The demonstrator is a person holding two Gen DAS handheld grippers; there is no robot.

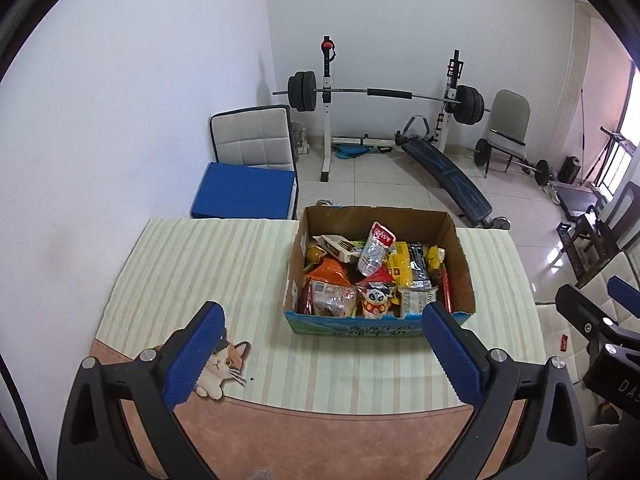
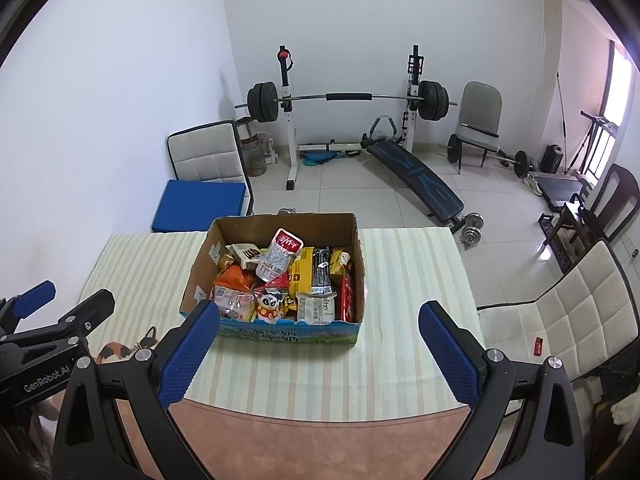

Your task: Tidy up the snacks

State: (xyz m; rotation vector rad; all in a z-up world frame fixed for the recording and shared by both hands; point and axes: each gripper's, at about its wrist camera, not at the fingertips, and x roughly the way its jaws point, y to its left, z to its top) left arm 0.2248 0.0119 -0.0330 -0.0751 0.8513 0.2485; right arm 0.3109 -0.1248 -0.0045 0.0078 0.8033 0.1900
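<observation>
**Snacks heaped in the box, both jaws wide and empty**

The striped tabletop (image 2: pixel 400 280) carries a cardboard box (image 2: pixel 200 264) at its middle, and the snack packets (image 2: pixel 296 280) all lie inside it in a loose pile, none outside. That fits a box just filled or one about to be sorted. Any pick should go for the top pouch (image 2: pixel 280 256), taken by its edge so neighbours stay put. The left gripper (image 1: pixel 324 344) and right gripper (image 2: pixel 320 344) hover before the box, jaws spread wide, holding nothing. Lower packets are buried; most labels are unreadable.
</observation>
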